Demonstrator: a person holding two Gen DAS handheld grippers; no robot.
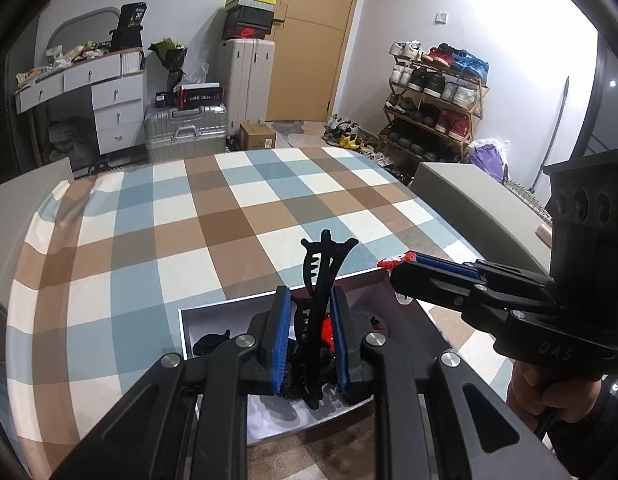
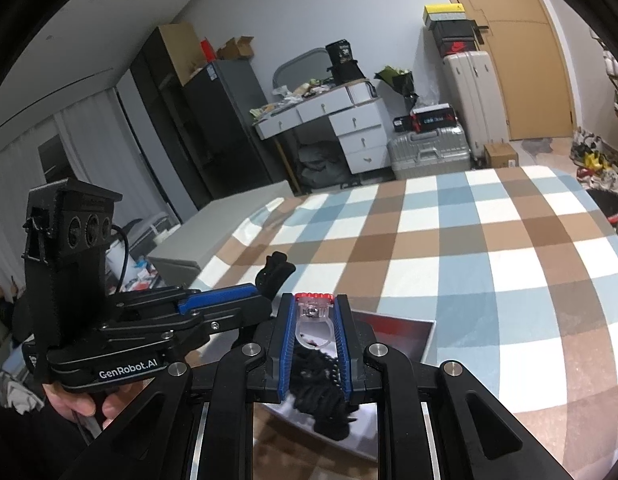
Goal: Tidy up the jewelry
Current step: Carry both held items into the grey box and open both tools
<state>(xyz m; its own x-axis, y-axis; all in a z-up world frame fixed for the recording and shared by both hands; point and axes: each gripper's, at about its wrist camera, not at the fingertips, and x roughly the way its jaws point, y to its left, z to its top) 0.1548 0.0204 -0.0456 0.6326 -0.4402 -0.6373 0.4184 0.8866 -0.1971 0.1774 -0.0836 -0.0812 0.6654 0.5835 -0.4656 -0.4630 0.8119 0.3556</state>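
My left gripper (image 1: 307,296) is shut on a black claw hair clip (image 1: 323,272), which stands upright between the blue pads above a white open box (image 1: 229,305). The box holds black pieces and something red (image 1: 328,330). My right gripper (image 1: 405,265) reaches in from the right over the box's far corner, shut on a small clear clip with a red toothed top (image 1: 397,260). In the right wrist view that clear clip (image 2: 313,318) sits between the pads of my right gripper (image 2: 313,300). Black beads (image 2: 321,384) lie in the box (image 2: 405,334) below. My left gripper (image 2: 261,294) carries the black clip (image 2: 275,270).
The box rests on a table under a blue, brown and white checked cloth (image 1: 229,208). Grey chair backs stand at the table's right (image 1: 469,196) and left (image 2: 229,224) sides. A hand (image 1: 549,392) holds the right gripper's handle. Suitcases, a desk and a shoe rack (image 1: 433,104) line the far walls.
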